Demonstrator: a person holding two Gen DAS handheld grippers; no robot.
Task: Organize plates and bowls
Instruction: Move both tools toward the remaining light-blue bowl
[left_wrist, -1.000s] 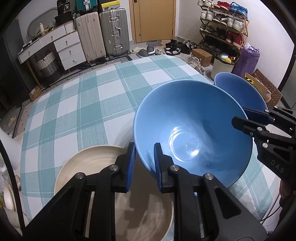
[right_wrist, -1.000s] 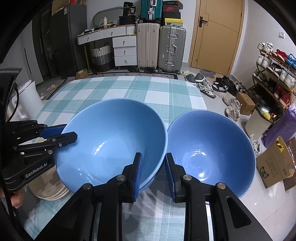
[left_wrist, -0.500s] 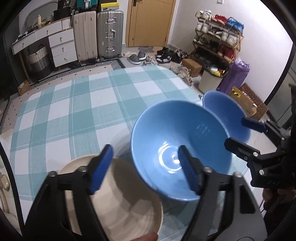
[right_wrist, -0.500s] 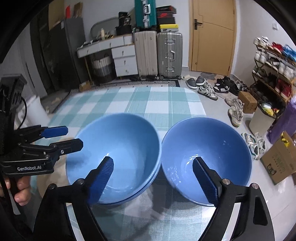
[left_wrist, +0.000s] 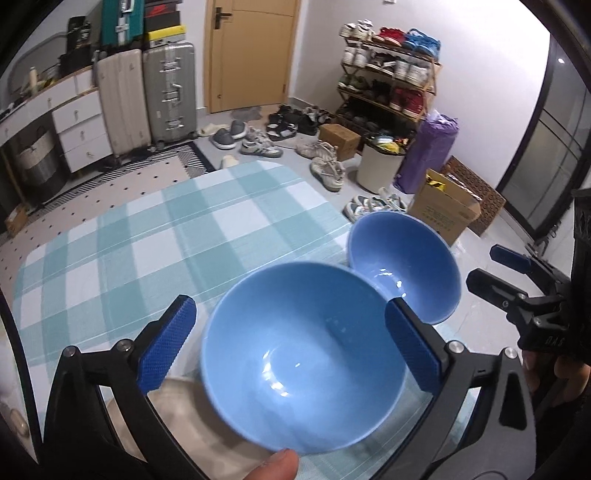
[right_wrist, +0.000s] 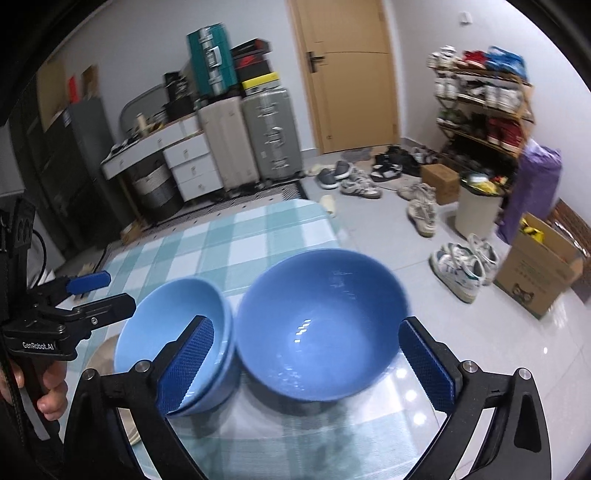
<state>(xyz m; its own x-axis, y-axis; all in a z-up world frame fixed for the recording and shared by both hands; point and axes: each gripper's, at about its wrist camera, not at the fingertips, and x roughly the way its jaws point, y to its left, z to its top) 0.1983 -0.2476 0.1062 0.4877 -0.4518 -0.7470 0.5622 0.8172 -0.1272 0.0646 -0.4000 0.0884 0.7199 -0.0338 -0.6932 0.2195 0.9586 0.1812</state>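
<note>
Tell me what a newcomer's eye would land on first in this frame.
Two glossy blue ceramic bowl groups dominate the near end of the teal-and-white checked tablecloth: a nested pair of blue bowls sitting on a beige plate, and a single blue bowl beside it near the table's edge. Both the left gripper and right gripper gape wide open, holding nothing.

checked tablecloth (left_wrist: 177, 236); suitcases (left_wrist: 168, 92); door (left_wrist: 251, 51); shoe rack (left_wrist: 388, 81); cardboard box (left_wrist: 443, 210)

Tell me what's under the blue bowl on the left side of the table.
The top blue bowl is nested in a second blue bowl, only its rim showing. Below is a cream plate, mostly covered; whether it is one plate or several is hidden.
</note>
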